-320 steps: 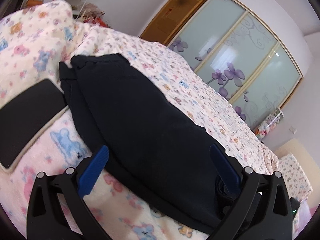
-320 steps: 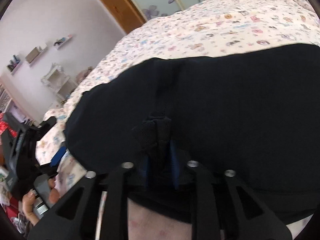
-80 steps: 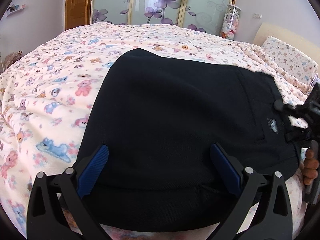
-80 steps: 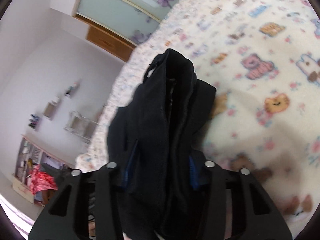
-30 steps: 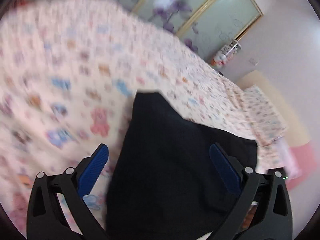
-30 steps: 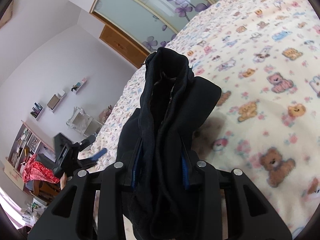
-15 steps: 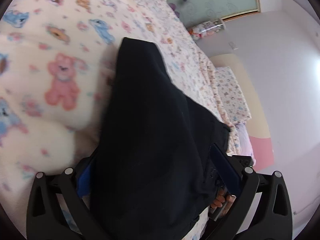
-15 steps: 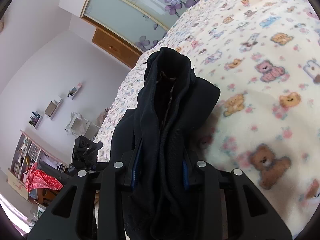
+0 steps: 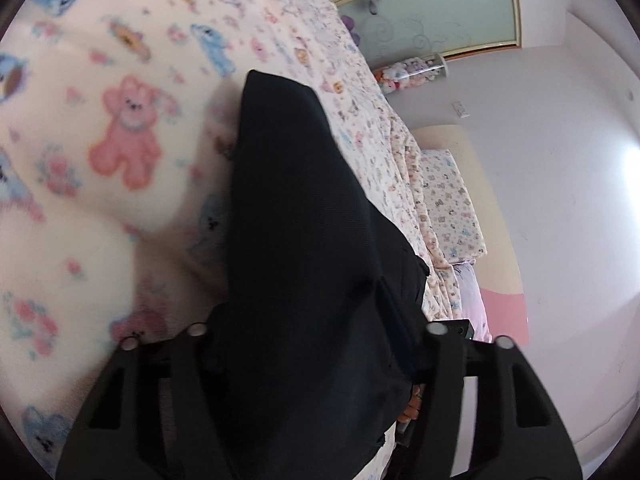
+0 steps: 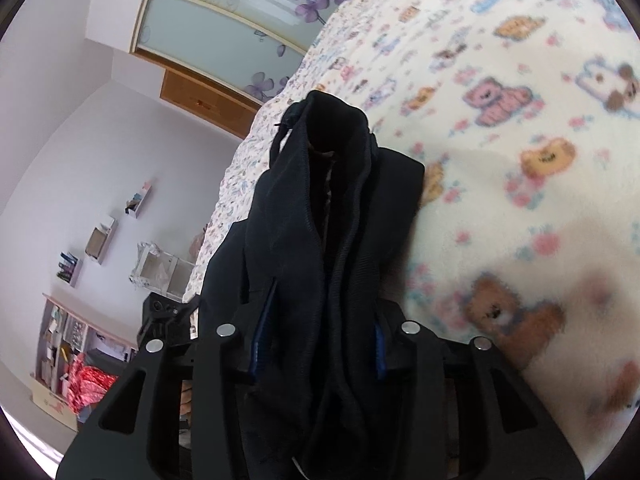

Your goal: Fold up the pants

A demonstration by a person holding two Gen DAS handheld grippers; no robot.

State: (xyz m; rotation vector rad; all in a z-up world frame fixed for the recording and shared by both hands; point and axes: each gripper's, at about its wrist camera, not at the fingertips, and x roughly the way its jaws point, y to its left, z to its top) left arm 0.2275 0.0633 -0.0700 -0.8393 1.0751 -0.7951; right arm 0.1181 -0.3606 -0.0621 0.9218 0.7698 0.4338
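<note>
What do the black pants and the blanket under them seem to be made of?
Pants: probably a knit, sporty fabric, matte black; fine ribbed texture, stitched seams and soft, thick folds suggest this.

Blanket: probably fleece or plush, cream with printed bears; its surface looks fuzzy, though blur leaves this uncertain.

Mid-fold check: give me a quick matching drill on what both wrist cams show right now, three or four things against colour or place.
Things:
1. pants
2. blanket
3. wardrobe doors
4. shelf boxes

Descriptions:
A. frosted glass with purple flowers
B. cream with cartoon bears
C. mounted on the lilac wall
D. black, bunched between the tool fingers

Pairs: 1-D, 2-B, 3-A, 4-C
</note>
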